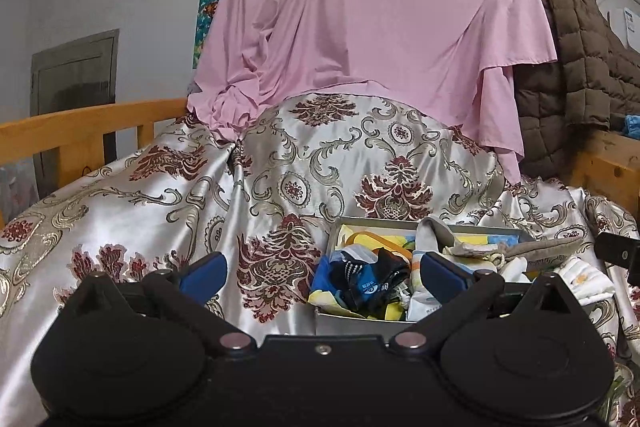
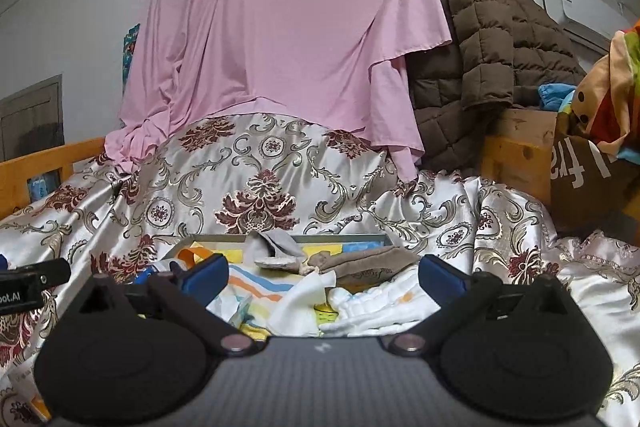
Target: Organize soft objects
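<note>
Starting at the left, we see a wooden bed rail [image 1: 80, 123] and the shiny patterned bedspread [image 1: 132, 211] that covers the whole bed. Our left gripper [image 1: 320, 273] hangs over that bedspread with its jaws spread wide and nothing between them; its right blue pad sits in front of the near left part of the box.

Moving to the middle, the grey box [image 1: 352, 323] rests on the bedspread, and it is crowded with small soft things. At its left end lies a dark blue and black sock [image 1: 368, 279], bunched among bright scraps of cloth. Behind everything a pink sheet [image 1: 360, 19] hangs down to the bed.

Further right, a brown sock [image 2: 368, 263] lies flat across the pile, with a grey sock [image 2: 276, 247] just behind it near the far wall of the box. Below them sits a heap of white cloths [image 2: 372, 303]. Our right gripper [image 2: 323, 273] hovers above that heap, jaws also spread and empty. A brown padded coat [image 2: 492, 39] hangs at the far right.

We judge that we are at the picking stage, with nothing sorted out yet. The next move likely calls for lowering one gripper onto a single top item, such as the brown sock, and closing on one layer only, since the pieces overlap.
</note>
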Action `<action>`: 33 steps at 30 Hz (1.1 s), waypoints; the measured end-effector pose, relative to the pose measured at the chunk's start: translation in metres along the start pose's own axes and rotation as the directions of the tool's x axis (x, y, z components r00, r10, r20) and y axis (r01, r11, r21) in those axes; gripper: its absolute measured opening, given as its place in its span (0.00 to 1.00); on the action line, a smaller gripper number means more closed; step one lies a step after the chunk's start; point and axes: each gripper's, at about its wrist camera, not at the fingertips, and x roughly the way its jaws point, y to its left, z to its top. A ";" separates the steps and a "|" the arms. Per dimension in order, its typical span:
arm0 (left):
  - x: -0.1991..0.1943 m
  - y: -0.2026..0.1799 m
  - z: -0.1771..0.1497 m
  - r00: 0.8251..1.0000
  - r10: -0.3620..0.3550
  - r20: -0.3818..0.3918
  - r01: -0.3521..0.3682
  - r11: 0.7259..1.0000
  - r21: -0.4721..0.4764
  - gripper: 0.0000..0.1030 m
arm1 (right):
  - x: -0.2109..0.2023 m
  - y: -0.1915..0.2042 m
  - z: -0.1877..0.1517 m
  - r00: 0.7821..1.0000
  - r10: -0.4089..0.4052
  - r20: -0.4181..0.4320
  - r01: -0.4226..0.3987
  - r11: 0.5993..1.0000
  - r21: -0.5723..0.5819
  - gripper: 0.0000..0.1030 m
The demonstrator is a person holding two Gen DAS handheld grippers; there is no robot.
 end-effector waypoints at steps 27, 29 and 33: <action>-0.036 -0.013 -0.017 0.999 -0.038 0.011 0.037 0.996 0.087 0.99 | -0.044 0.012 -0.019 1.000 0.008 -0.012 -0.008 1.000 -0.002 1.00; -0.039 -0.012 -0.018 0.999 -0.032 0.005 0.031 0.995 0.091 0.99 | -0.047 0.011 -0.019 1.000 0.006 -0.008 -0.006 1.000 0.001 1.00; -0.045 -0.011 -0.020 1.000 -0.025 -0.001 0.025 0.996 0.083 0.99 | -0.052 0.009 -0.020 1.000 0.001 -0.010 -0.001 1.000 0.012 1.00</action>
